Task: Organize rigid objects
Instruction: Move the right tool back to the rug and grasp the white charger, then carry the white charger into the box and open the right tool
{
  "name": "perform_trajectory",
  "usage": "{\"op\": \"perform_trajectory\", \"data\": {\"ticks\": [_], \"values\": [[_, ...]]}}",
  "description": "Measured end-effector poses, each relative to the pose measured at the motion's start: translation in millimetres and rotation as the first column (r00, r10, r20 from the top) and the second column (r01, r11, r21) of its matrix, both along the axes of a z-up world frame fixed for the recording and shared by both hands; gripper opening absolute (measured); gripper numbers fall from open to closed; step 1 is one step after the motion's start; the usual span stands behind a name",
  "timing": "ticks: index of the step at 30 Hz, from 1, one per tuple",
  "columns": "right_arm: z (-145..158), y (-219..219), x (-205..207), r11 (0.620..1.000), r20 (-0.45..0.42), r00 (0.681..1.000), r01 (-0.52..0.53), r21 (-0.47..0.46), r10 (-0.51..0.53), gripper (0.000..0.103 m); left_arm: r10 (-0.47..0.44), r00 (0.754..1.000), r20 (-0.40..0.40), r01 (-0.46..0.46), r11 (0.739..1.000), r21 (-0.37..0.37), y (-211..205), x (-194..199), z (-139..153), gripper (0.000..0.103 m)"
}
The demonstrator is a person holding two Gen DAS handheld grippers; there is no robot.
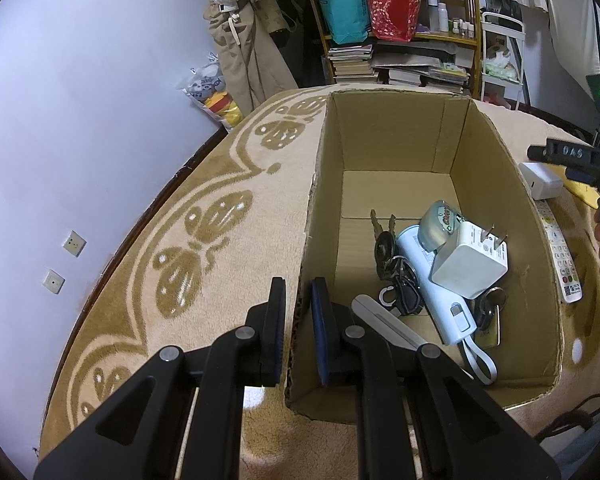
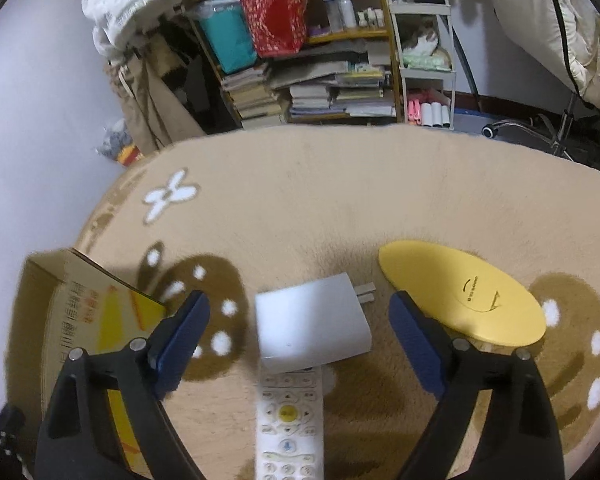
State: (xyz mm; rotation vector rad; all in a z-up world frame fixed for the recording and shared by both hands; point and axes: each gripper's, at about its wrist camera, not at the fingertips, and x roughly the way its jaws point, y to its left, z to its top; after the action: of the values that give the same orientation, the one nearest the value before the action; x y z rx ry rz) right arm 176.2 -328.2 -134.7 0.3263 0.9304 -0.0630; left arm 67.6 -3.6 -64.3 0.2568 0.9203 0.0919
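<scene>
My left gripper [image 1: 299, 308] is shut on the near left wall of an open cardboard box [image 1: 396, 140]. Inside the box lie keys [image 1: 384, 240], a white plug adapter [image 1: 470, 264], a pale blue device [image 1: 432, 292] and a mint case [image 1: 440, 224]. My right gripper [image 2: 298, 298] stands open over the beige rug, one finger on each side of a second white plug adapter [image 2: 312, 324], and the pads do not touch it. That adapter rests partly on the top end of a white remote [image 2: 288, 420]. The box [image 2: 80, 312] is to the left.
A flat yellow disc [image 2: 460, 300] lies on the rug just right of the right finger. In the left wrist view the remote [image 1: 562, 264] and adapter [image 1: 540, 180] lie right of the box. Shelves of books and bags [image 2: 300, 80] stand beyond the rug.
</scene>
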Motion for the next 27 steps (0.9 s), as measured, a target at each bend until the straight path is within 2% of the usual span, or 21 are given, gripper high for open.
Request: {"op": "perform_trajectory", "data": {"ticks": [7,8,10,12,13,18,21,27], "values": [[-21.5,0.7,3.6,1.0,-0.057,0.998,-0.024,-0.006,0.024,0.095,0.001,1.0,-0.001,-0.001,1.0,0.007,-1.9,0.6,-0.5,0.013],[-24.5,2.5,4.9,0.999,-0.066,0.997,-0.035,-0.011,0.034,0.092,0.0,1.0,-0.001,0.0,1.0,0.006,-1.3,0.8,-0.5,0.013],[-29.1,4.9,7.0,0.999,-0.09,0.995,-0.047,-0.024,0.045,0.081,0.001,1.0,-0.001,-0.001,1.0,0.008,-2.0,0.4,-0.4,0.013],[-31.0,7.0,7.4,0.997,-0.098,0.994,-0.058,-0.058,0.052,0.077,0.0,1.0,-0.001,0.0,1.0,0.008,-1.8,0.5,-0.4,0.013],[-30.5,7.2,6.6,0.996,-0.096,0.994,-0.063,-0.069,0.056,0.069,0.0,1.0,-0.001,0.0,1.0,0.008,-2.0,0.5,-0.4,0.013],[-25.0,10.0,0.5,0.993,-0.093,0.993,-0.075,-0.088,0.067,0.069,0.001,1.0,-0.001,-0.001,1.0,0.006,-0.8,0.7,-0.4,0.013],[-18.7,11.1,-5.8,0.994,-0.085,0.994,-0.082,-0.068,0.076,0.067,0.0,1.0,-0.001,0.0,1.0,0.009,-0.6,0.6,-0.4,0.013],[8.3,20.0,-18.7,0.994,-0.018,0.995,-0.099,-0.038,0.099,0.065,0.001,1.0,-0.001,-0.001,1.0,0.007,-1.5,0.3,-0.3,0.013]]}}
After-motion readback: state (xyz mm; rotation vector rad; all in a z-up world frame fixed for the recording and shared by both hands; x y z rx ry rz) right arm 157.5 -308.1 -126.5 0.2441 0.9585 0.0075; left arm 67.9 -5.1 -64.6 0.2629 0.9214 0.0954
